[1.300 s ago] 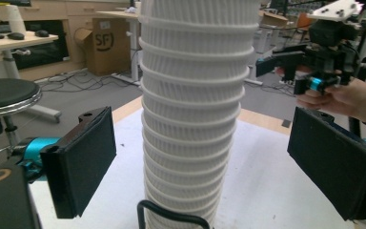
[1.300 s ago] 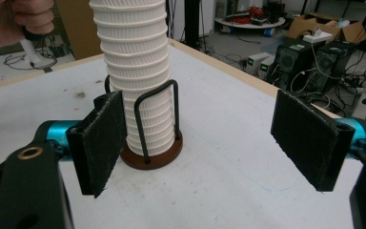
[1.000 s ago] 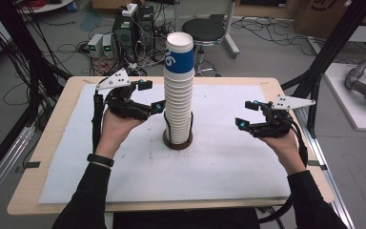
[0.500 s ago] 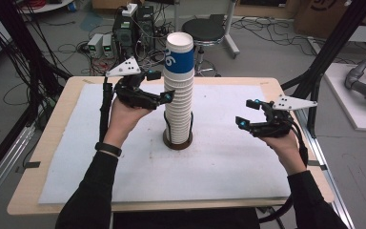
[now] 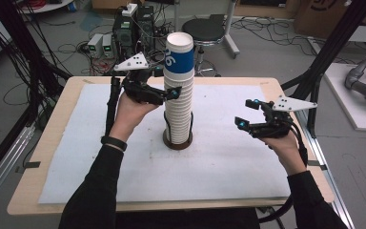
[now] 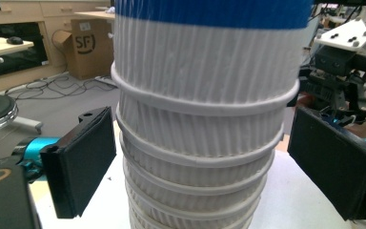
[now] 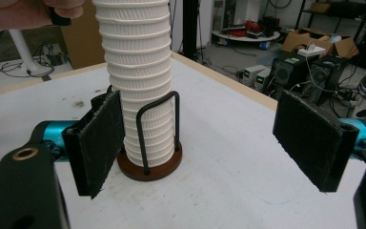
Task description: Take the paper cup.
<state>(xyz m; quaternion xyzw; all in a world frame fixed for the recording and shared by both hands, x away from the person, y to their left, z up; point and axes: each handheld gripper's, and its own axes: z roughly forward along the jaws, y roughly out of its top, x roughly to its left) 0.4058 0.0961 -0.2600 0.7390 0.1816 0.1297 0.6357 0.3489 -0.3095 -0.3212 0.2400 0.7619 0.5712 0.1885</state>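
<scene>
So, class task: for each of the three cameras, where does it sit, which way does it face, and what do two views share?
High view: above the table's near edge, facing forward and down; both forearms, left claw, right claw.
Left gripper view: on the left claw, facing the cup stack between its open pads.
Right gripper view: on the right claw, facing the wire holder; a hand shows top left.
Shared: the cup stack.

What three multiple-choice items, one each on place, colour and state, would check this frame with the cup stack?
1. Where does the stack of cups stand?
A. in the round brown holder
B. on the stool
C. at the table's edge

2. What colour is the top cup's band?
A. red
B. green
C. blue

3. How is the left gripper?
A. shut, away from the stack
B. open, with its jaws either side of the stack
C. lying on the table

A: wire uprights rise around the stack's foot.
C: blue under the white rim.
B: both pads stand apart from the cups.
</scene>
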